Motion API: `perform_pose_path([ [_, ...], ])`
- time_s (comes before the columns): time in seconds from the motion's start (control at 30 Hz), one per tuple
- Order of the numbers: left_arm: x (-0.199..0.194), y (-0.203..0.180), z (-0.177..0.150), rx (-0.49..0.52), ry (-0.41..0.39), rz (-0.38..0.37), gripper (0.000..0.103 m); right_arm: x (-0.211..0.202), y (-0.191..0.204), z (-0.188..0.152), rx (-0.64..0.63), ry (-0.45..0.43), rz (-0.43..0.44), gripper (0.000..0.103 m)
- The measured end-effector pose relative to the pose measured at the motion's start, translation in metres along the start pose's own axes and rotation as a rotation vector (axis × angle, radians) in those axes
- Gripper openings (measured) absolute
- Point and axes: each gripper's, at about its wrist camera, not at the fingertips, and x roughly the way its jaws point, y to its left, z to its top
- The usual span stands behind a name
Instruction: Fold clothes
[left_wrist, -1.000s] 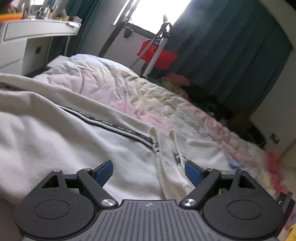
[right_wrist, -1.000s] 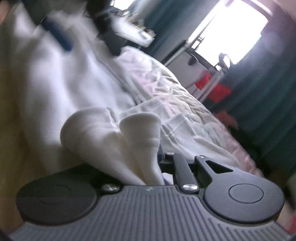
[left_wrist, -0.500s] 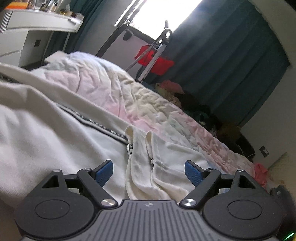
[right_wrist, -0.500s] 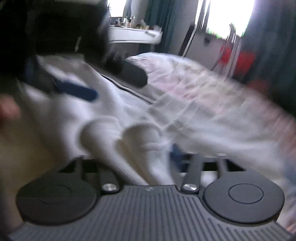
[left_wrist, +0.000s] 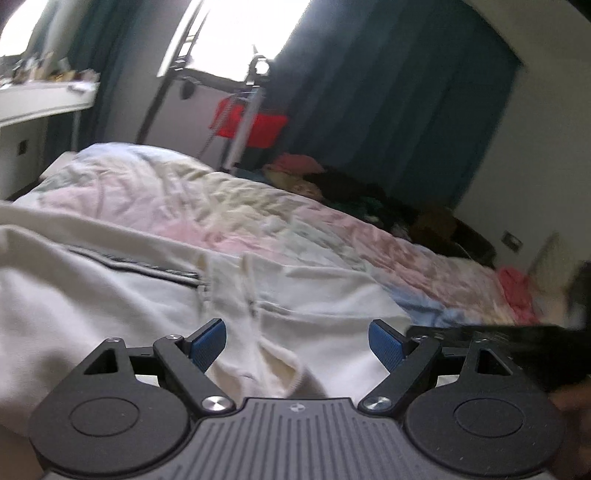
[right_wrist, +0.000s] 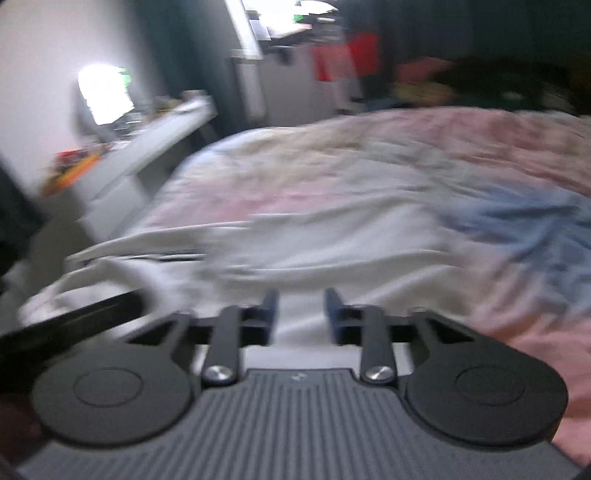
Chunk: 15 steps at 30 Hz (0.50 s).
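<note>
Cream jacket lies spread, barely folded, on the bed; left gripper wide, right gripper narrowly parted, both empty.

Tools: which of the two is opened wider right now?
The left tool: its blue pads stand far apart over the white zip jacket. The right tool shows only a narrow gap, with nothing between its pads.

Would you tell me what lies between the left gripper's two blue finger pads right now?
In the left wrist view, a bunched fold of the cream zip-up garment lies in the gap of the open left gripper; neither pad visibly pinches it.
</note>
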Motion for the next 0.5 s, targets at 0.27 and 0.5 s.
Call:
perform_pose_path([
  [0.27, 0.042, -0.012, 0.022, 0.046, 0.095, -0.043, 0.085, 0.033, -0.056, 0.008, 0.257, 0.042, -0.113, 0.017],
  [0.5, 0.146, 0.007, 0.060, 0.016, 0.230, 0.061, 0.076, 0.027, -0.058, 0.010, 0.277, 0.028, -0.085, 0.018],
])
